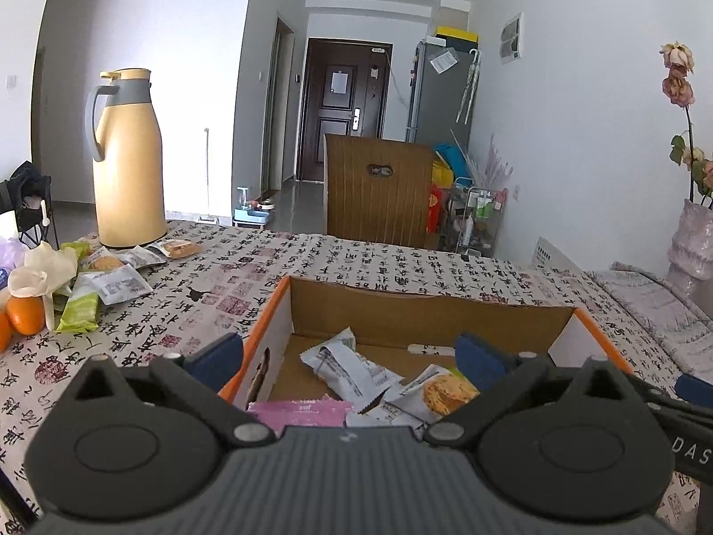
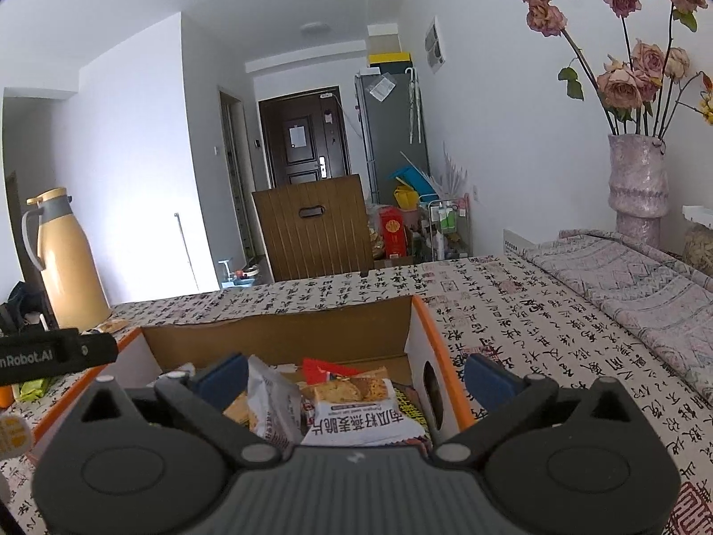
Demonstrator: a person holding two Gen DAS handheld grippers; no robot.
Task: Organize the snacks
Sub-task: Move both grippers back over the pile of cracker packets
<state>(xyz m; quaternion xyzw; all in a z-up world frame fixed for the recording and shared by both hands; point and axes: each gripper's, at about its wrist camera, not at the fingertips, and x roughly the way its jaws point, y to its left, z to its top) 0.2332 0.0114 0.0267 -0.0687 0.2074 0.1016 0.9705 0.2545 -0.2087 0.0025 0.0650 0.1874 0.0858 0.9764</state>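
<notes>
Left wrist view: your left gripper (image 1: 350, 359) hangs over the near left corner of the cardboard box (image 1: 419, 316), jaws spread wide, nothing between the pads. Inside the box lie a white wrapper (image 1: 345, 368), a cookie packet (image 1: 439, 394) and a pink packet (image 1: 298, 412). More loose snack packets (image 1: 111, 278) sit near the table's (image 1: 285, 263) far left edge, at the foot of the yellow thermos (image 1: 127, 160); oranges (image 1: 22, 314) lie beside them.

Right wrist view: your right gripper (image 2: 356, 379) stands over the box's near right corner, jaws wide, one finger outside the orange-edged wall (image 2: 439, 352). A crisp packet (image 2: 356, 405) and a silver bag (image 2: 272, 397) rest loose between the pads. A vase of roses (image 2: 637, 183) stands at the table's far right edge.
</notes>
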